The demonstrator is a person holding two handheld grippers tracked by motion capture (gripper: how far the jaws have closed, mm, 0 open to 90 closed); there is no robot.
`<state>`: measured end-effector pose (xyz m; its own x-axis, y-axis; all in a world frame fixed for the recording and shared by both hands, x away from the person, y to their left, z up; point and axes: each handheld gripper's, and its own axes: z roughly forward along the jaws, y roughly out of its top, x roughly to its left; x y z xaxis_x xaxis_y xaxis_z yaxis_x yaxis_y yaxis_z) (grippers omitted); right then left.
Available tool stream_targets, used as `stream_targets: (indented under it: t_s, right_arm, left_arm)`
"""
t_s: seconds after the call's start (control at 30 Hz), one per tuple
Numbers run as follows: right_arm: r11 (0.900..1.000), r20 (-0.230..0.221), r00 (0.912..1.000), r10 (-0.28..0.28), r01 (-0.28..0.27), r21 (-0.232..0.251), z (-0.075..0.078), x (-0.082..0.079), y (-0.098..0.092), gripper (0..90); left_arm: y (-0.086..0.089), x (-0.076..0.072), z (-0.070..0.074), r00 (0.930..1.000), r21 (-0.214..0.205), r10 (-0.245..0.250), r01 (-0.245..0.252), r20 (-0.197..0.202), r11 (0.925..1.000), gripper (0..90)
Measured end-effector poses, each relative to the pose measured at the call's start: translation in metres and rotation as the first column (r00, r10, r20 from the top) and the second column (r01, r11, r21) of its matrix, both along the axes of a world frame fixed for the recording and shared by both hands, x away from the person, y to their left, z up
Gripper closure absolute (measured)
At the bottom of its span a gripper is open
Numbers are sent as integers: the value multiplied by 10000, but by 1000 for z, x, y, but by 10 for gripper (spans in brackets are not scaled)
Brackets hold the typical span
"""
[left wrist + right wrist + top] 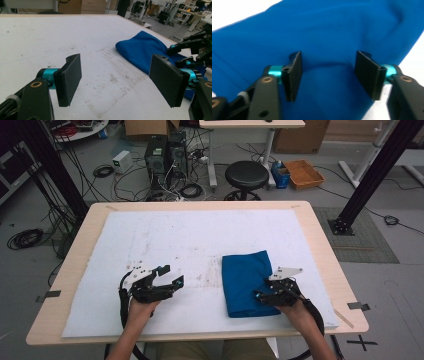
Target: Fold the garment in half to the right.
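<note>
Folded blue cloth [247, 282] lies on the white padded mat [165, 240] that covers my light wooden table [320, 245], right of the middle and toward my edge. My right gripper [328, 72] sits over the cloth's near right part, its jaws spread with blue fabric showing between them, the pads not pressing it. My left gripper [117, 80] hovers over bare stained mat, well apart from the cloth, jaws spread wide and holding nothing. On the floor beyond the table stands an orange tray [304, 174]; its contents I cannot make out.

black stool [246, 176], orange tray [303, 173] (on floor)
</note>
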<state>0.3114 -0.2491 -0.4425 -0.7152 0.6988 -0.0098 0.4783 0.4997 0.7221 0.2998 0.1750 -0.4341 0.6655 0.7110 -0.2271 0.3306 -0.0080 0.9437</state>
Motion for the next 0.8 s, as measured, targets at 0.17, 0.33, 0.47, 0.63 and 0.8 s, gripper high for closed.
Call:
stream_targets:
  t_s: [0.17,0.33,0.47,0.63,0.8]
  right_arm:
    - [9933,1508,9878,-383,212,1134,21,-9,-13,202]
    - [9767,2428,9624,-1222,732,2018,28,-14,-31,202]
    - [9539,2809,9347,-2176,1427,2642,30,-16,-45,201]
    - [9145,2997,8958,-3283,2219,3383,37,-21,-65,193]
    - [8961,2900,8834,-3681,2539,3641,37,-23,-77,192]
  left_arm:
    - [6,-1,2,9997,-4,103,-103,224,9999,262]
    - [11,-3,4,9964,241,271,-291,806,9993,262]
    - [14,-3,4,9934,463,281,-334,1108,9984,262]
    - [15,-4,4,9928,523,193,-256,1180,9983,262]
    - [13,-5,3,9925,602,73,-148,1217,9981,262]
